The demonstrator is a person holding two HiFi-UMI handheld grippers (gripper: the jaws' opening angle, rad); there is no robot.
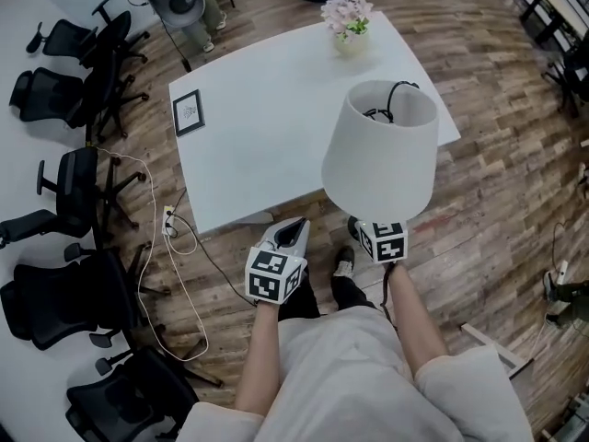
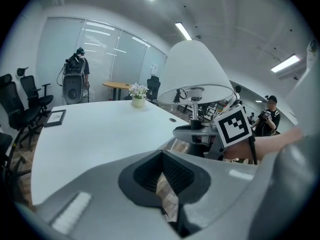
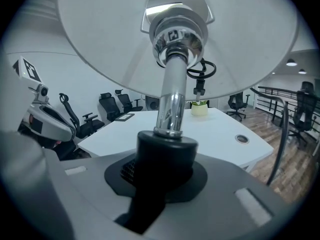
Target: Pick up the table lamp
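Observation:
The table lamp has a white cone shade [image 1: 382, 150] and a chrome stem [image 3: 171, 101] with a black collar. It hangs upright in the air over the near edge of the white table [image 1: 267, 127]. My right gripper [image 3: 162, 169] is shut on the black collar at the foot of the stem; in the head view the shade hides its jaws and only its marker cube [image 1: 384, 240] shows. My left gripper [image 1: 293, 231] is shut and holds nothing, just left of the lamp. From the left gripper view the lamp [image 2: 192, 69] rises to the right.
A flower pot [image 1: 348, 21] stands at the table's far edge and a framed picture [image 1: 189, 112] lies at its left side. Black office chairs [image 1: 64, 210] line the left wall. A power strip with cable [image 1: 170, 224] lies on the wood floor. A person [image 1: 184, 3] stands beyond the table.

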